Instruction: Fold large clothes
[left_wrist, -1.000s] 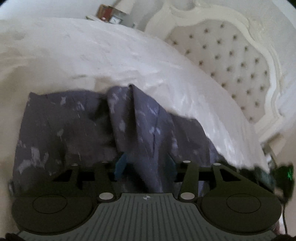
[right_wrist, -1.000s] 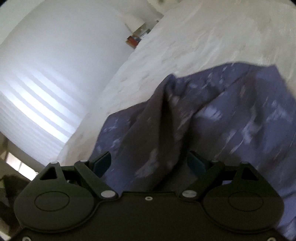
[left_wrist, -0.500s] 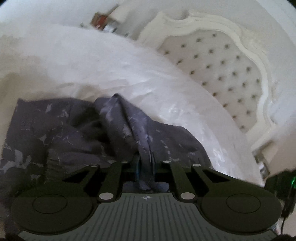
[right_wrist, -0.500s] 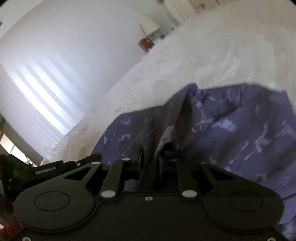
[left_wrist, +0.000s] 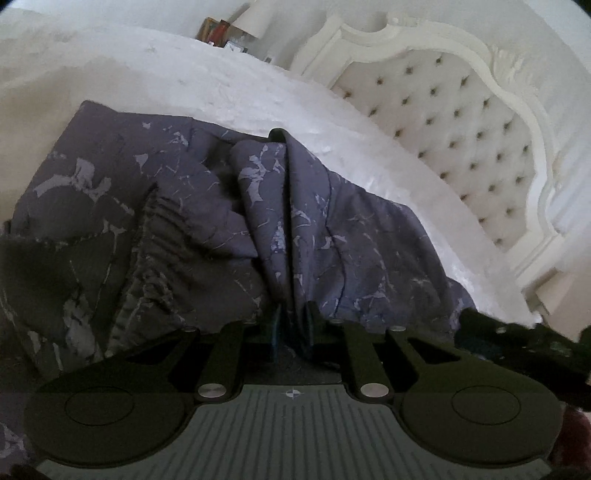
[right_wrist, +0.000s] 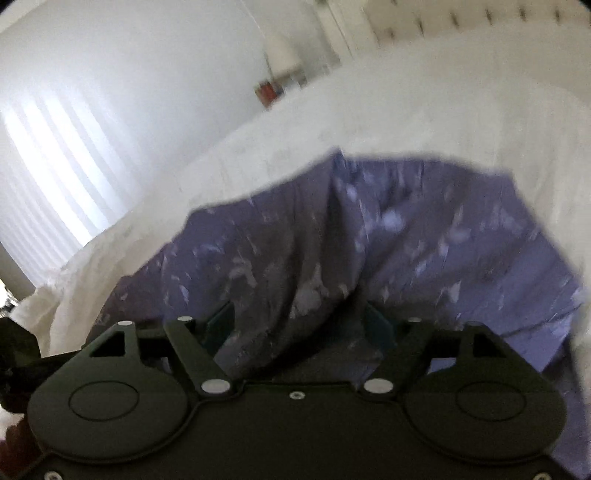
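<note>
The left gripper had its jaws pressed together on a raised ridge of the purple patterned garment, which rose from the fingers toward the frame's centre. The right gripper had its jaws spread wide, with a fold of the same garment bunched between the teal pads; that view was blurred. The cloth lay spread across the white bed, filling the middle of both frames. A tufted headboard stood at upper right in the left view, and a lamp at top centre in the right.
</note>
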